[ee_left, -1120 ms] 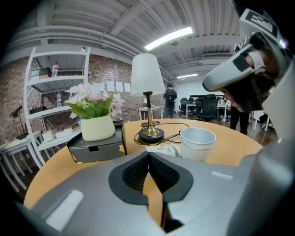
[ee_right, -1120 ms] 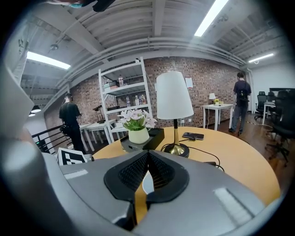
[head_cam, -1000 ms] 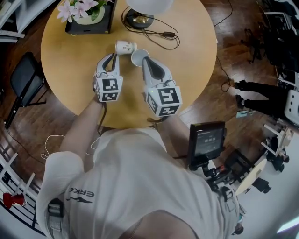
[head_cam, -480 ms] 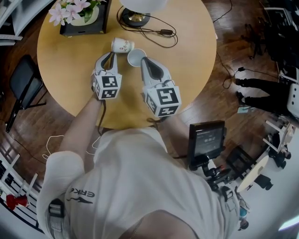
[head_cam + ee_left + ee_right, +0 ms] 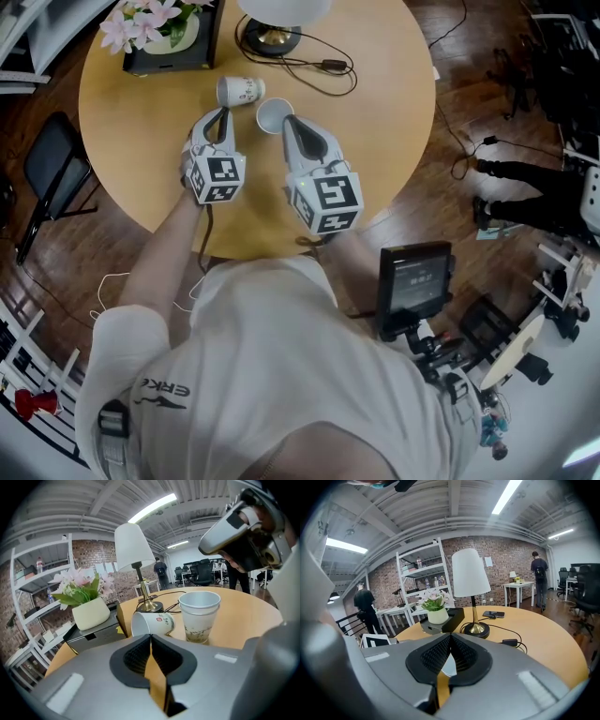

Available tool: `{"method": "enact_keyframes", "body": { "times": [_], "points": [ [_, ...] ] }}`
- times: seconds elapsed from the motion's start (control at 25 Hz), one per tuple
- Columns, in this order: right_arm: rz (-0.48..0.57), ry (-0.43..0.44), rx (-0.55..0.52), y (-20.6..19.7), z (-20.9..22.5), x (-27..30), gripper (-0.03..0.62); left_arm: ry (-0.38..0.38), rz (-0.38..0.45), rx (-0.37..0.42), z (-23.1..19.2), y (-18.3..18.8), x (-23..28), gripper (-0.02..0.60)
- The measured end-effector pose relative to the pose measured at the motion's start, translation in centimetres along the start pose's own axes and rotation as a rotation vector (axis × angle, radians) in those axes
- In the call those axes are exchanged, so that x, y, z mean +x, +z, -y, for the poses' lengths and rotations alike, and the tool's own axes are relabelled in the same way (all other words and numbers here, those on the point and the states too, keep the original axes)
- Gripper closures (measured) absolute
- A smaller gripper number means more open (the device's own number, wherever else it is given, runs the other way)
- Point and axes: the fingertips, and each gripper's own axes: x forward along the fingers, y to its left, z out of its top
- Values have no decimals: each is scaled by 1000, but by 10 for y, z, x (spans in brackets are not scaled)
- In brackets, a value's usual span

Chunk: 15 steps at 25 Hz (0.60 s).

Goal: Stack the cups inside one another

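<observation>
**Item 1. Flower pot** (image 5: 173, 33). At the far left of the desk (image 5: 375, 141), well apart from the work. No hazard judged.

**Item 2. Left hand-held gripper** (image 5: 223, 114). The jaws are closing, pads pressed together with nothing between them. The tip sits just beside the lying cup. Risk: a shut tip cannot take hold, and a push from it would likely set the cup rolling.

**Item 3. Lying cup** (image 5: 240, 90). A white cup on its side, not yet stacked. Risk: the round wall rolls easily, perhaps toward the cable (image 5: 323, 66). A hard pinch could buckle the thin wall.

**Item 4. Upright cup** (image 5: 267, 112). Stands just right of the lying cup. Whether the two touch cannot be told. A double rim suggests one cup is already nested inside. Risk: it is light, and a cup fed in crooked would catch the rim and tip it.

**Item 5. Right hand-held gripper** (image 5: 289, 122). Jaws together and empty, over the upright cup's near rim. Risk: it steadies nothing and could knock the cup over.

**Item 6. Lamp** (image 5: 272, 36). Stands behind the cups and is a possible snag.
</observation>
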Motion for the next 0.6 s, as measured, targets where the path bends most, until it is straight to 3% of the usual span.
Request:
{"method": "enact_keyframes", "body": {
  "times": [0.32, 0.6],
  "points": [
    [26, 15, 1, 7, -10, -5, 579, 34, 7, 94, -10, 5, -19, 568],
    [44, 18, 9, 7, -18, -12, 579, 38, -2, 327, -8, 9, -36, 568]
  ]
}}
